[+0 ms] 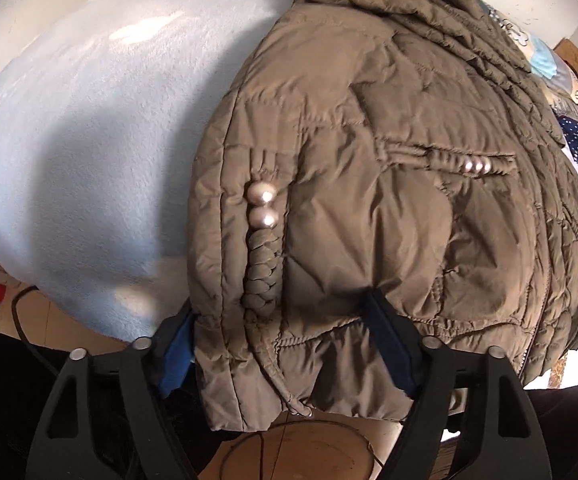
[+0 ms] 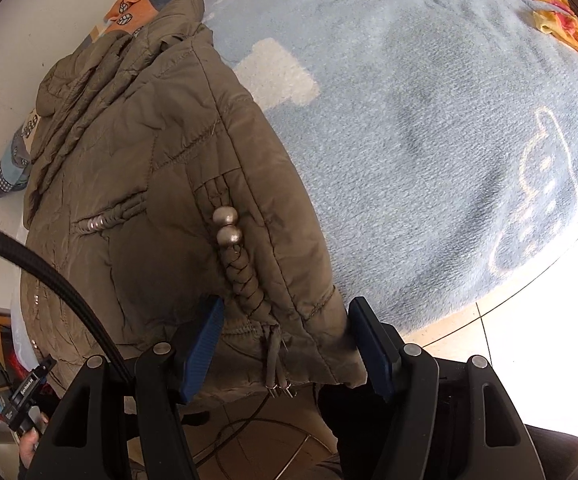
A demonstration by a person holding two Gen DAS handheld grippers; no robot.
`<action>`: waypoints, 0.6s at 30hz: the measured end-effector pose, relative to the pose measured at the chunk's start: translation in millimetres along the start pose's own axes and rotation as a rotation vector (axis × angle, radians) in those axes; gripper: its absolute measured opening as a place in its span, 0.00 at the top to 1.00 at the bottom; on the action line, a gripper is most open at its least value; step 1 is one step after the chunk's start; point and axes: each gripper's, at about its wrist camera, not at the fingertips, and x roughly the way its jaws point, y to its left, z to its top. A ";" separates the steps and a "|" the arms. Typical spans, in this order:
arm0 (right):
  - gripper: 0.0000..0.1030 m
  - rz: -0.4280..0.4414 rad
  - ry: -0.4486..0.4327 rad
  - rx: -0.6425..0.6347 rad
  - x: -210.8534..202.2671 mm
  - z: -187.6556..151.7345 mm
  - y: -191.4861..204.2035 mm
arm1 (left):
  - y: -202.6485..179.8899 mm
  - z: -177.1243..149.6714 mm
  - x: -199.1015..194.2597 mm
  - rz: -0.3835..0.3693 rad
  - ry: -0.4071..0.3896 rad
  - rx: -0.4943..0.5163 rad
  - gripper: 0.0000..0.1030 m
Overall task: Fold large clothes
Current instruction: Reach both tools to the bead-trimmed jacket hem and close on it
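Note:
An olive-brown quilted jacket [image 1: 369, 160] lies on a light blue blanket [image 1: 89, 140], its hem hanging over the near edge. Braided cord with pearl beads [image 1: 263, 208] runs down its sleeve. My left gripper [image 1: 285, 340] is open, its blue-padded fingers [image 1: 389, 344] straddling the hem. In the right wrist view the same jacket [image 2: 149, 180] fills the left half. My right gripper [image 2: 289, 348] is open, fingers [image 2: 205, 344] either side of the sleeve cuff with the beaded braid [image 2: 229, 236]. Neither gripper has closed on the fabric.
The blue blanket [image 2: 429, 140] covers a bed to the right of the jacket. Patterned pillows [image 2: 13, 160] lie beyond the collar. A yellow floral cloth [image 2: 565, 20] is at the far right. A black cable [image 2: 49, 280] crosses the left. Tiled floor [image 2: 509, 340] lies below.

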 end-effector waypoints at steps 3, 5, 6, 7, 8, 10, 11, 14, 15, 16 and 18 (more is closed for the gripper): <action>0.72 0.003 -0.001 -0.036 0.9 -2.2 9.3 | 4.7 1.2 3.9 -0.034 0.028 -0.024 0.20; 0.74 0.008 -0.007 -0.052 -1.8 -3.8 12.2 | 6.9 -0.4 1.7 -0.037 0.034 -0.026 0.20; 0.74 0.008 -0.006 -0.052 -2.1 -4.4 12.1 | 7.6 -2.3 -0.2 -0.038 0.036 -0.028 0.20; 0.74 0.008 -0.004 -0.049 -2.0 -4.6 11.6 | 7.3 -3.7 -1.4 -0.039 0.039 -0.028 0.20; 0.68 0.007 0.002 -0.042 -1.1 -4.7 10.0 | 7.5 -4.8 -1.9 -0.040 0.045 -0.028 0.20; 0.52 -0.007 0.015 -0.010 0.3 -3.8 3.1 | 7.6 -6.6 -2.2 -0.048 0.055 -0.040 0.20; 0.43 -0.005 0.032 0.013 2.4 -3.6 -2.0 | 7.0 -7.1 -1.9 -0.047 0.055 -0.042 0.20; 0.43 0.020 0.050 0.037 5.6 -3.7 -8.1 | 9.4 -7.5 -2.2 -0.064 0.067 -0.061 0.19; 0.43 0.021 0.053 0.036 6.9 -3.9 -8.0 | 10.1 -9.1 -1.7 -0.072 0.074 -0.066 0.18; 0.43 0.022 0.059 0.035 8.2 -5.0 -7.1 | 10.0 -10.3 -0.7 -0.077 0.082 -0.064 0.18; 0.53 0.027 0.066 0.032 13.7 -5.1 -0.9 | 10.8 -15.5 0.4 -0.092 0.093 -0.056 0.18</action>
